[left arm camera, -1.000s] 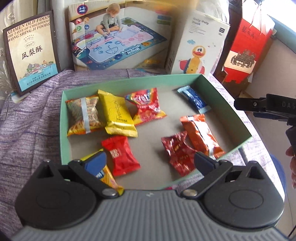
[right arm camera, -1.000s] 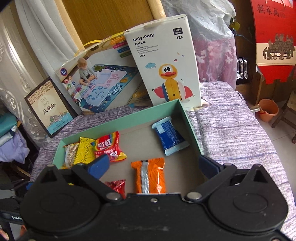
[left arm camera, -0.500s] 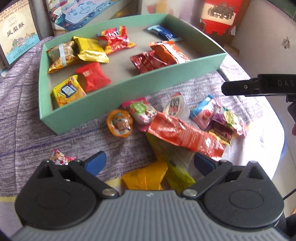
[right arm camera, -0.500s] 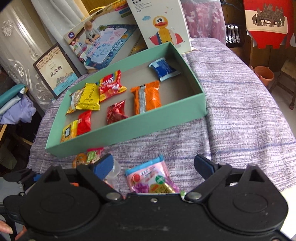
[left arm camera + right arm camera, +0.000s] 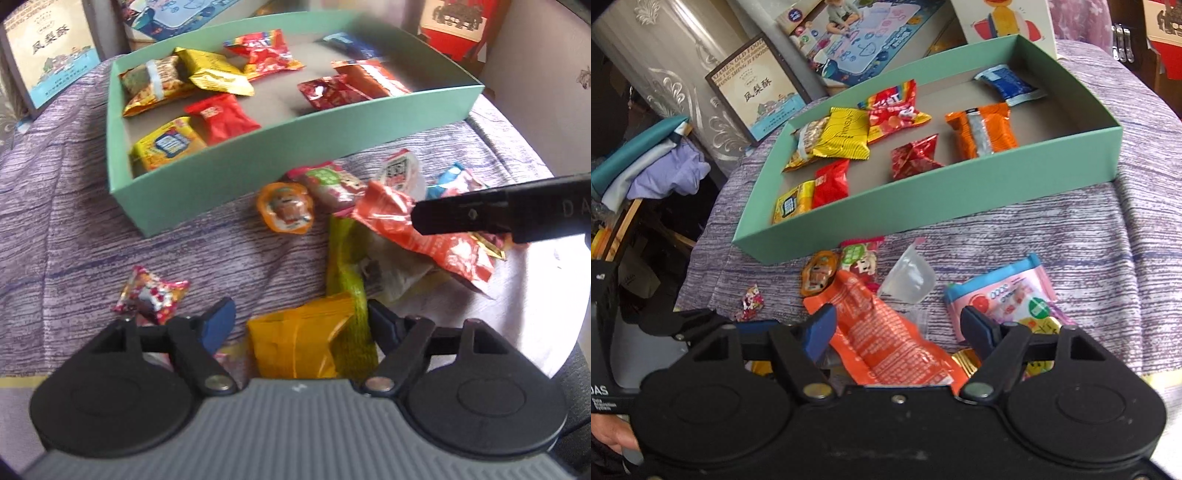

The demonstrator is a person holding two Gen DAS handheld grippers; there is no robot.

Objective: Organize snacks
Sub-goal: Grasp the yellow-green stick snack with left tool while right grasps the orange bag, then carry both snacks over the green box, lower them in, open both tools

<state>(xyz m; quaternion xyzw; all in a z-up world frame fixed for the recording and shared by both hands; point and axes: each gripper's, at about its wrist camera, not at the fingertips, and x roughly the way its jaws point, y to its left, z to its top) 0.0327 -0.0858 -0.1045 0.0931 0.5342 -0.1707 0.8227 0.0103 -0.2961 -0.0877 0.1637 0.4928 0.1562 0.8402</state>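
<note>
A mint-green box (image 5: 295,147) (image 5: 923,199) on the purple cloth holds several snack packets. Loose snacks lie in a pile in front of it. My left gripper (image 5: 301,321) hangs low over the pile, its jaws closing. An orange-yellow packet (image 5: 295,343) and a yellow-green packet (image 5: 347,266) lie between them; the blue pad stands clear of them. My right gripper (image 5: 897,325) is closing around a long orange-red packet (image 5: 886,332) (image 5: 424,236), with a gap left at its right finger. In the left wrist view the right gripper (image 5: 480,214) reaches in as a black bar.
Around the pile lie an orange jelly cup (image 5: 286,208), a small pink candy (image 5: 151,295), a clear cup (image 5: 908,277) and a pink-blue packet (image 5: 1001,291). A framed pastry box (image 5: 761,88) and a toy box (image 5: 860,33) stand behind. Folded clothes (image 5: 653,162) lie past the table's left edge.
Both grippers have come back from above the green box and sunk toward the loose pile in front of it. Their jaws have narrowed around packets there.
</note>
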